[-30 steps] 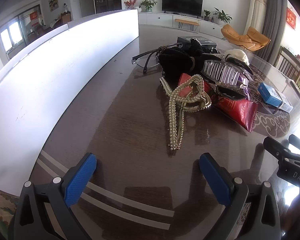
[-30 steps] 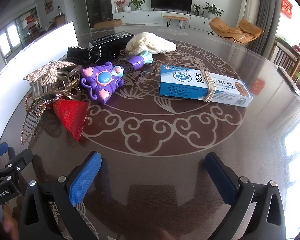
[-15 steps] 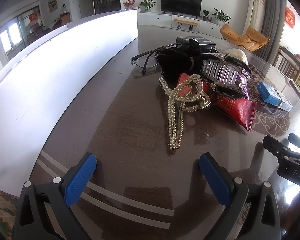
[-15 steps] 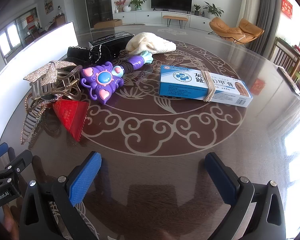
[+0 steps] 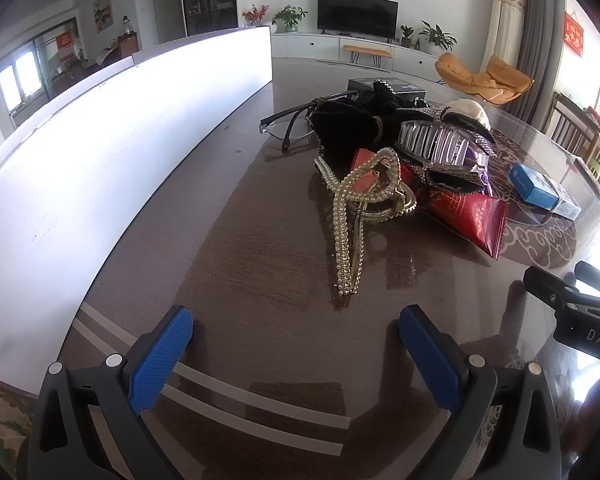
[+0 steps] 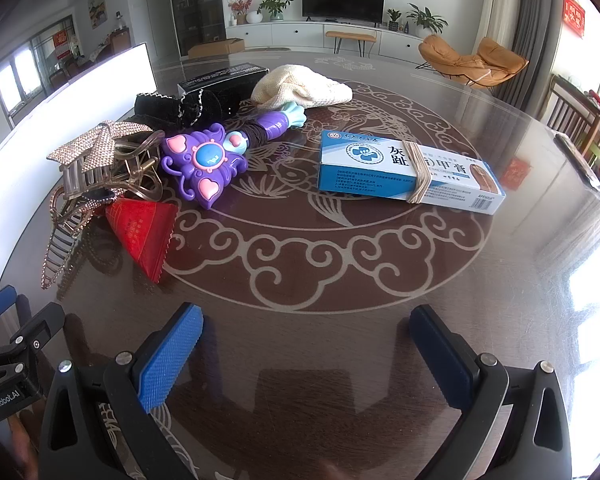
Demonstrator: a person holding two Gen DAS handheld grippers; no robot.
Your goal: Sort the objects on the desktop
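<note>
On the dark table (image 6: pixel 380 340) both my tongs stand wide apart and empty: the left gripper (image 5: pixel 296 344) faces the pearl hair clip (image 5: pixel 350 216), the right gripper (image 6: pixel 306 344) faces the blue medicine box (image 6: pixel 408 170), well apart from it. Far left lies the tangle: clip, clear claw clip (image 5: pixel 436 142), red packet (image 5: pixel 466 210), glasses (image 5: pixel 292 128) and purple toy wand (image 6: pixel 204 162), touching or overlapping. Pulling the pearl clip could, I judge, drag its neighbours along.

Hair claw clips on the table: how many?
2 visible: a pearl-studded clip at the pile's near edge, and a clear rhinestone-bow clip atop the pile beside the purple toy. Others may be buried.
</note>
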